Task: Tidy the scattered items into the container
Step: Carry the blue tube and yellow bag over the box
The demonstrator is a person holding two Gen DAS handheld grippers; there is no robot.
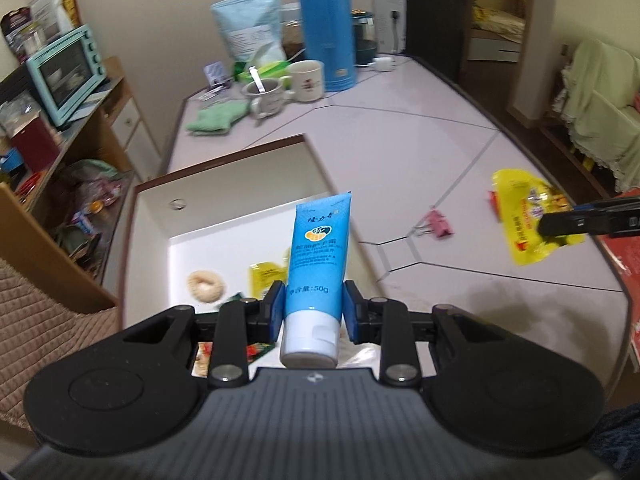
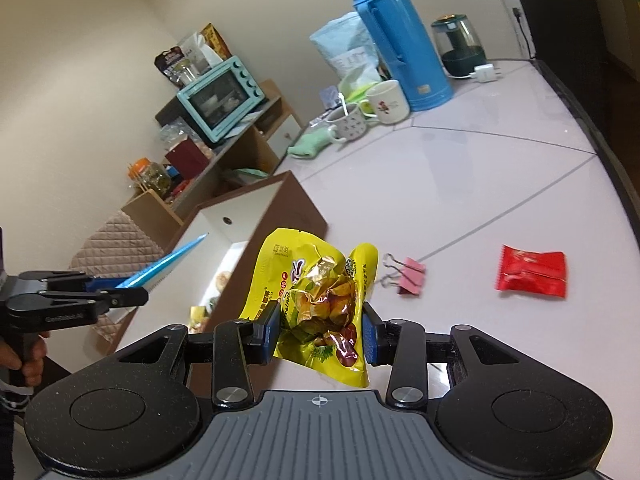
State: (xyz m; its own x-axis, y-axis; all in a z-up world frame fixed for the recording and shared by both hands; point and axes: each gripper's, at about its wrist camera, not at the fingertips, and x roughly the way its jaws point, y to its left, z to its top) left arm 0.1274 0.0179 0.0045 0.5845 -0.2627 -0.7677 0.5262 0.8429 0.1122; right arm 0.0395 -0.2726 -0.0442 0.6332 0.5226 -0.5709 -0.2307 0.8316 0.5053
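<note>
While the left claw [image 1: 314,312] clamps a blue cream tube [image 1: 318,256] above the open white box [image 1: 240,184] for dropping, the right claw [image 2: 320,334] pinches a yellow snack pouch [image 2: 316,300] over the counter [image 2: 480,168].

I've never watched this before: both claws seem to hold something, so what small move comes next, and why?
Probably the left gripper opens: its blue tube already hangs above the open box, where other items lie. The right gripper holds the yellow snack bag beside the box.

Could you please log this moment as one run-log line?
left gripper: holds blue tube over box | right gripper: holds yellow packet
</note>
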